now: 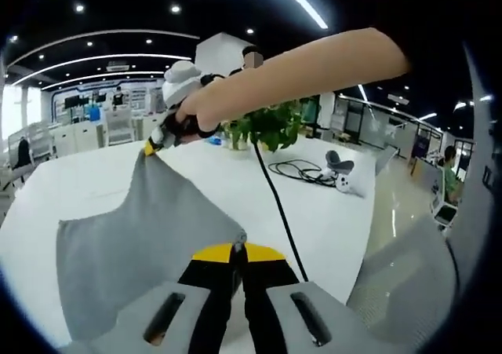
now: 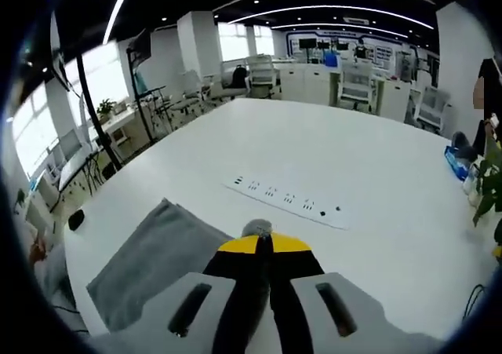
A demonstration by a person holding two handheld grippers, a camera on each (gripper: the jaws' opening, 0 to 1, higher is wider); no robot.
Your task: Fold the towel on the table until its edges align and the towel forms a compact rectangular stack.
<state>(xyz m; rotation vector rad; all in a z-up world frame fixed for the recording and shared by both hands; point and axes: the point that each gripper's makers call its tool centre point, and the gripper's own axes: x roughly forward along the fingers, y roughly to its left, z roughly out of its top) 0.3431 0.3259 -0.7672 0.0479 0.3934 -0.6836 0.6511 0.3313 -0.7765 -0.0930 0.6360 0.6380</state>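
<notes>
Holding 2 corners of the gray towel (image 1: 149,244), the person has it raised off the white table (image 1: 78,173), probably so it can be carried over and its edges matched for the fold. In the left gripper view, the left gripper (image 1: 238,250) has its yellow-tipped jaws pressed together on 1 towel corner, while the right gripper (image 1: 154,144) pinches a far corner, stretching the cloth taut between them; a forearm (image 1: 314,67) reaches across above. In the right gripper view, the right gripper (image 2: 261,240) is clamped on a small bunch of gray cloth, and the rest of the towel (image 2: 149,264) drapes down to its left. A white power strip (image 2: 290,201) lies flat on the table (image 2: 329,150) beyond. No brand, label or writing is readable anywhere.
</notes>
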